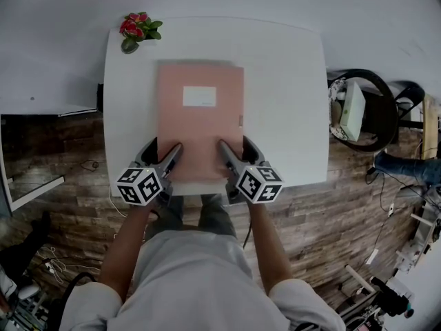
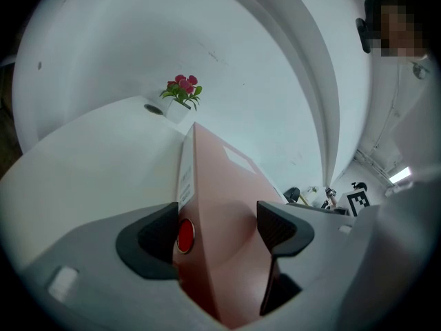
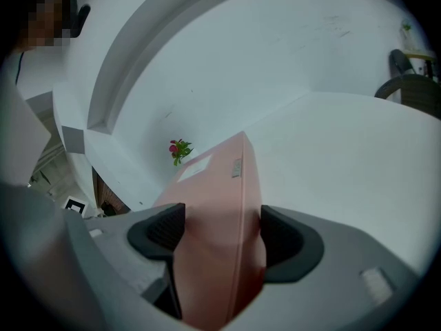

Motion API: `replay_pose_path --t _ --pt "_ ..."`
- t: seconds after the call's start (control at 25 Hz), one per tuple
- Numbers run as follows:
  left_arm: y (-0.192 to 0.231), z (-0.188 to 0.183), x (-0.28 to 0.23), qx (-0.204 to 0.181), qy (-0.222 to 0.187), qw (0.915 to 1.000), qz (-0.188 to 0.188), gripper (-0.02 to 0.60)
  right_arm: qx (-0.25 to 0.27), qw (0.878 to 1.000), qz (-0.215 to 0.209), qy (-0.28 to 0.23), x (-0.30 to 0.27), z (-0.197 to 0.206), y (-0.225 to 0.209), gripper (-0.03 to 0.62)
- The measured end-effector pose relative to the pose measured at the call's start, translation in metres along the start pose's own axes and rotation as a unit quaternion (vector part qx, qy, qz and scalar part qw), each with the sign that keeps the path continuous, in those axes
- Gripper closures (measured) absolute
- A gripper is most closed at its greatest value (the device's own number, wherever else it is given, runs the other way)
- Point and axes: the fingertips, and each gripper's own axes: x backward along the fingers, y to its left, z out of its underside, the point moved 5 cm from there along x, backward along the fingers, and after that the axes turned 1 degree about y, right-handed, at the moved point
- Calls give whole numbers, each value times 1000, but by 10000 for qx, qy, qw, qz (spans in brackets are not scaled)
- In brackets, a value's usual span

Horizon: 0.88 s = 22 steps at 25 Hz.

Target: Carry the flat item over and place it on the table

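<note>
Head view: the left gripper (image 1: 164,158) and right gripper (image 1: 238,156) are each clamping the pink folder (image 1: 200,119) by its near edge. It is lying flat over the white table (image 1: 289,102), probably stiff, light and slick, so gripping both near corners is looking wise.

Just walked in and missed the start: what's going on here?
A person holds a pink folder by its near edge, the left gripper and right gripper both shut on it. It lies flat over the white table, short of the flowers at the far corner. Whether it already rests on the table is unclear.
</note>
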Motion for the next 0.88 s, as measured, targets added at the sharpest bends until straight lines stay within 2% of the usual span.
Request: replay_pose_path --t 0.44,0.68,0.88 --pt "2 0 3 -12 -69 10000 -30 229 186 9997 80 -140 7 -2 -2 256" --pt "0 -9 17 -174 -301 9992 -217 290 380 9982 240 -398 25 -11 -4 257" --pt "-5 -12 30 -317 -423 9983 -260 327 479 9967 287 -596 40 -15 2 306"
